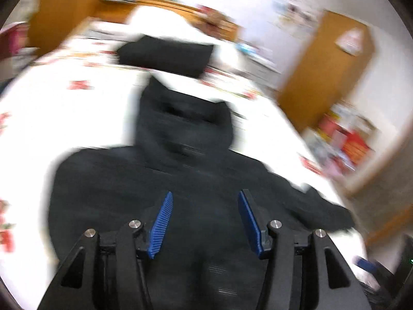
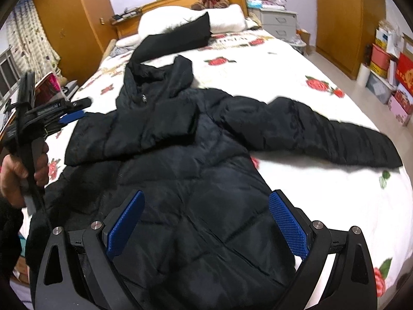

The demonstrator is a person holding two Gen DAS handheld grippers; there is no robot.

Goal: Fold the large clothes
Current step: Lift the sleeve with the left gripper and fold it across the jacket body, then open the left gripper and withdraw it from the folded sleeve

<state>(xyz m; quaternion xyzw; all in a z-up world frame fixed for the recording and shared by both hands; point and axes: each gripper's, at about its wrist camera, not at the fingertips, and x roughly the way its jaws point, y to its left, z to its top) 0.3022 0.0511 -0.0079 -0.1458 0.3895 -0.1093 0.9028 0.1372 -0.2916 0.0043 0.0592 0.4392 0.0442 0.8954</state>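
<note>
Both grippers, right (image 2: 205,222) and left (image 1: 205,222), spread apart above black padded coat (image 2: 180,160), hem cut off, left view perhaps motion-blurred.

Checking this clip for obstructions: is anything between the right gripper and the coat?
Nothing visible. The right gripper is open just above the coat, which lies spread on the bed. The left gripper is off at the coat's left side.

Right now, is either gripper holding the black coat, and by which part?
Nothing is held. The left gripper and right gripper are both open above the black coat, with no fabric between their pads.
</note>
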